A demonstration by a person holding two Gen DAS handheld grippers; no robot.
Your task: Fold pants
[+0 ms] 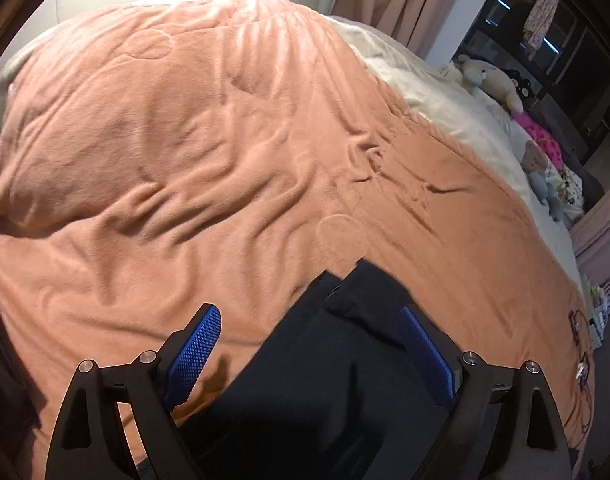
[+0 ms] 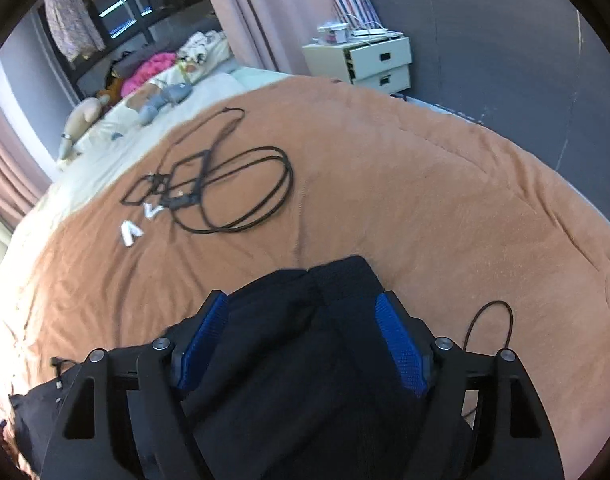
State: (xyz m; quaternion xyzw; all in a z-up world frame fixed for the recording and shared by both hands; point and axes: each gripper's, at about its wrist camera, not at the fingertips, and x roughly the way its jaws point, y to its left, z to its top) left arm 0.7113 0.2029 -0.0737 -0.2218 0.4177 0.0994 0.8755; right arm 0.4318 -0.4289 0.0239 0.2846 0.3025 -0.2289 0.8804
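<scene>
Mid-fold: black pants (image 1: 317,380) at the near edge of the orange blanket (image 1: 185,160). Left gripper (image 1: 309,356) spread wide, unclenched, cloth between; right gripper (image 2: 305,344) likewise wide, grip uncertain. Next: clamping, then carrying across.

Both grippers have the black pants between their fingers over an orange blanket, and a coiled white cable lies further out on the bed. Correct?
Not quite: the cable is black, as the right wrist view shows. The rest holds: the pants sit between both grippers' fingers over the blanket.
</scene>
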